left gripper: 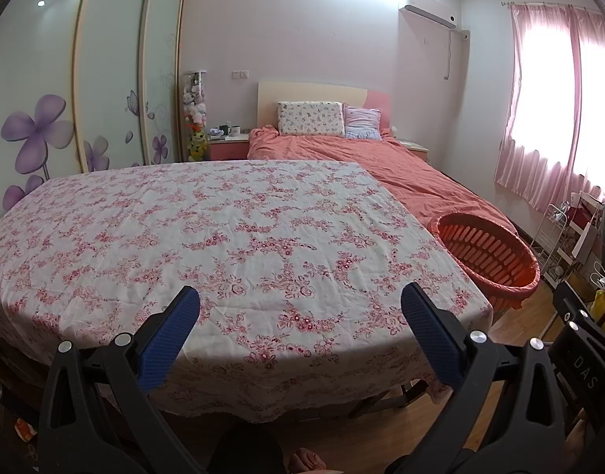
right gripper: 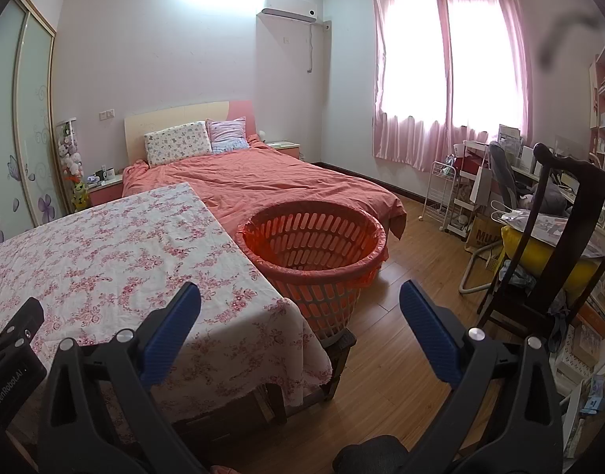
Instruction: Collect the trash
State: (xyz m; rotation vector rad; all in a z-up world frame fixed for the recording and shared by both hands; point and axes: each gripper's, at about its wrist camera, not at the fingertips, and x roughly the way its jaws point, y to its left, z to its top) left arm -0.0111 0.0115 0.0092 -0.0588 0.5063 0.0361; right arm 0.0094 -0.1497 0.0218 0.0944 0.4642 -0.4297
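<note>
We see only the top of the orange basket (left gripper: 488, 252) in the left wrist view; the table (left gripper: 223, 237) hides its base. A small orange scrap (left gripper: 25, 429) under the table's near left edge is too dim to identify.

Your left wrist view looks across the floral table (left gripper: 223, 229) toward the bed (left gripper: 381, 166); your right faces further right, near the orange basket (right gripper: 314, 245). Both share these.
</note>
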